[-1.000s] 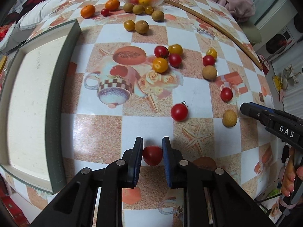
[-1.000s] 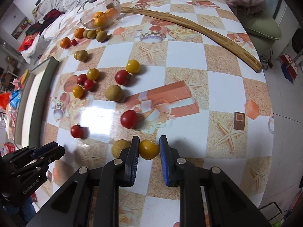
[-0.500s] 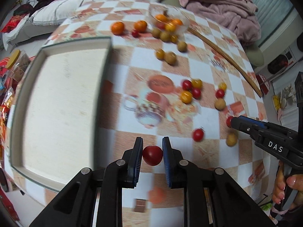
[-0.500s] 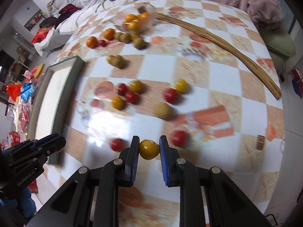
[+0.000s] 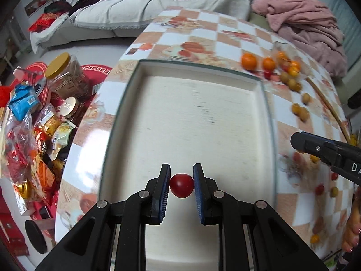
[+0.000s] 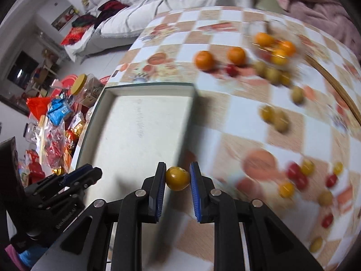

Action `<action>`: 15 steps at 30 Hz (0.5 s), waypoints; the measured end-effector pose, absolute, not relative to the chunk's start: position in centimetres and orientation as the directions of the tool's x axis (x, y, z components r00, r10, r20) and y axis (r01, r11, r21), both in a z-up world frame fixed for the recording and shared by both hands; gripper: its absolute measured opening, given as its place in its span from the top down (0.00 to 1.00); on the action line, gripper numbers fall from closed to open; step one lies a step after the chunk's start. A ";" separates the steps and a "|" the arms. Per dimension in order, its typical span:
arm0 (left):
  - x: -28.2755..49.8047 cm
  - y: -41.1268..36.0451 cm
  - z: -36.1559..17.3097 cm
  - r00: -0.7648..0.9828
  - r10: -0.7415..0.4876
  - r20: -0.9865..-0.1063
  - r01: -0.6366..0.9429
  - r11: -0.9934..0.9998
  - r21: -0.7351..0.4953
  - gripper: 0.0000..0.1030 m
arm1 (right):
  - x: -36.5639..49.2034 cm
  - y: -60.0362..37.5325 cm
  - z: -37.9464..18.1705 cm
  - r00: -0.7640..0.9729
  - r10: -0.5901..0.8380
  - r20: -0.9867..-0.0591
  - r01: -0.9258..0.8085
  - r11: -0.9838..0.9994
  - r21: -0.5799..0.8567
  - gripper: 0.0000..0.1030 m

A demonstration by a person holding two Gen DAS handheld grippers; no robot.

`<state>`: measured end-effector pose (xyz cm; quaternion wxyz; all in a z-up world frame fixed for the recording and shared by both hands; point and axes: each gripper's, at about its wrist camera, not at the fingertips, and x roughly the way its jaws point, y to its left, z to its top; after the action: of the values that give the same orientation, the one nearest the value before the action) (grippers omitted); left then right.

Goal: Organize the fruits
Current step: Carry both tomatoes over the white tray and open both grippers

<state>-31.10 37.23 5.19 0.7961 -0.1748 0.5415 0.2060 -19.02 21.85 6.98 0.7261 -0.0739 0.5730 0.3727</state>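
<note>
Tomatoes fill both claws: the left gripper (image 5: 181, 181) is clamped on a round red tomato (image 5: 181, 188) above the pale floor of the rectangular tray (image 5: 194, 122), while the right gripper (image 6: 177, 176) pinches a yellow tomato (image 6: 177, 178), stem end up, over the tray's right rim. Round as they are, neither shows a long axis; the tray's runs away from the cameras. Around it lies the checkered tablecloth (image 6: 237, 135) with blurred loose fruit, oranges (image 6: 204, 60) at its far side, snack bags (image 5: 27, 122) on the floor and a white sofa (image 5: 140, 11) behind.
</note>
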 end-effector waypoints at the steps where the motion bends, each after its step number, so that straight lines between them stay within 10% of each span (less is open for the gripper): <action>1: -31.1 37.8 4.7 0.320 0.146 -0.936 -0.522 0.852 -0.046 0.78 | -19.1 23.0 6.6 0.061 0.451 -0.890 -0.634 0.706 0.314 0.77; 15: -30.3 39.4 1.7 0.254 0.168 -0.952 -0.464 0.885 0.033 0.68 | -18.6 30.6 2.0 0.053 0.341 -0.938 -0.682 0.699 0.216 0.77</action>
<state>-30.30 39.38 1.69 0.7813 -0.1284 0.5763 0.2024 -18.57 30.60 2.03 0.7108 -0.1451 0.5867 0.3599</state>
